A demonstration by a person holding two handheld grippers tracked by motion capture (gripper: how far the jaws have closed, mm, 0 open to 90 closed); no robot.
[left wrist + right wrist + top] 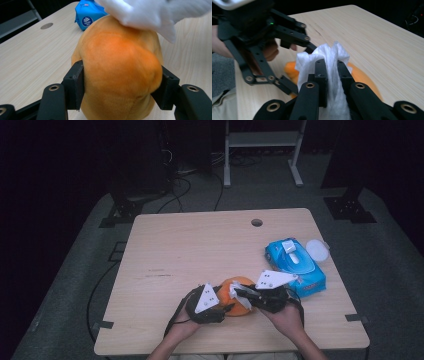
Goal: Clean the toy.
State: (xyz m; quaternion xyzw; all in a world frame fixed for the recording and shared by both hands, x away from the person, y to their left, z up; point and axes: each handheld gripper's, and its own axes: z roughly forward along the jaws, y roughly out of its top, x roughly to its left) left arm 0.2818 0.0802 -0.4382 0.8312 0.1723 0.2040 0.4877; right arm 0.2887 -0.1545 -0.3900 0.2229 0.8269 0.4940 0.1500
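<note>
Step in hand: the person is wiping an orange plush toy (117,75) with a white wipe (332,75), one gripper steadying, the other rubbing
Left gripper (220,310): it is clenching the toy's sides, both black jaws pressing into the plush, as the left gripper view shows
Right gripper (333,75): its jaws are pinching the bunched wipe tight between them and holding it against the toy's top
Where the toy is sitting: on the wooden table (200,250) near its front edge, between the two hands, upright in the left grip
Wipe pack: a blue pack (295,262) is lying just to the right of the right hand, with a round white lid (317,250) beside it
Next move, as I judge it: the right gripper is likely needing to drag the wipe across fresh plush while the left keeps its hold firm enough that the soft toy is not rolling or slipping out
</note>
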